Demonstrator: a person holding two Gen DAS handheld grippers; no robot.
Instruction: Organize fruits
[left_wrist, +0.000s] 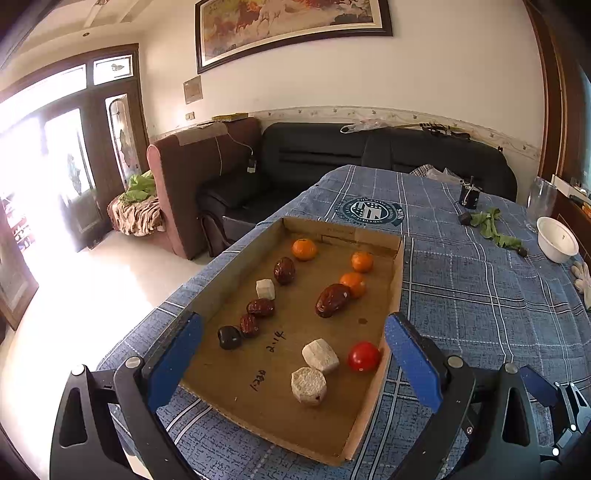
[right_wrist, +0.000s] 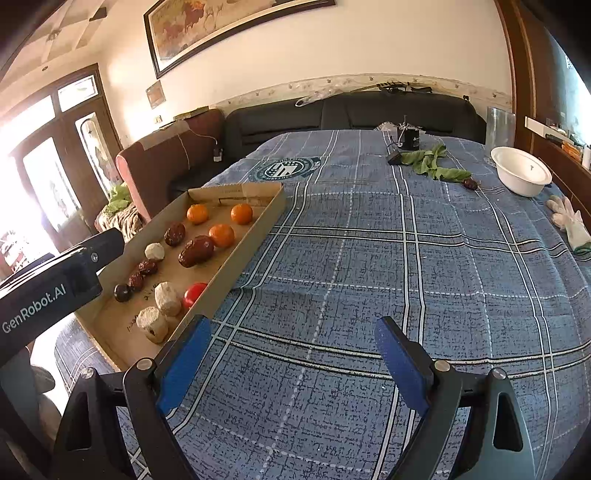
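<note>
Left gripper: jaws wide apart, nothing clamped. They frame the near end of the cardboard tray at lower centre of the left wrist view, probably lined up to pick from it.

Between those jaws in that view: two pale cut chunks, touching each other, and a red tomato just beside the tray's right wall. Farther up the tray, a loose line of dark red dates along the left side, ending in a near-black fruit. One larger date touches an orange; two more oranges sit near the far wall. Kinds are partly grouped, not fully, so sorting looks unfinished.

Right gripper: jaws also apart and empty, over bare blue plaid tablecloth, tray off to its left. Seems parked, waiting.

Upper right of the right wrist view: white bowl, green leaves, a glove.
</note>
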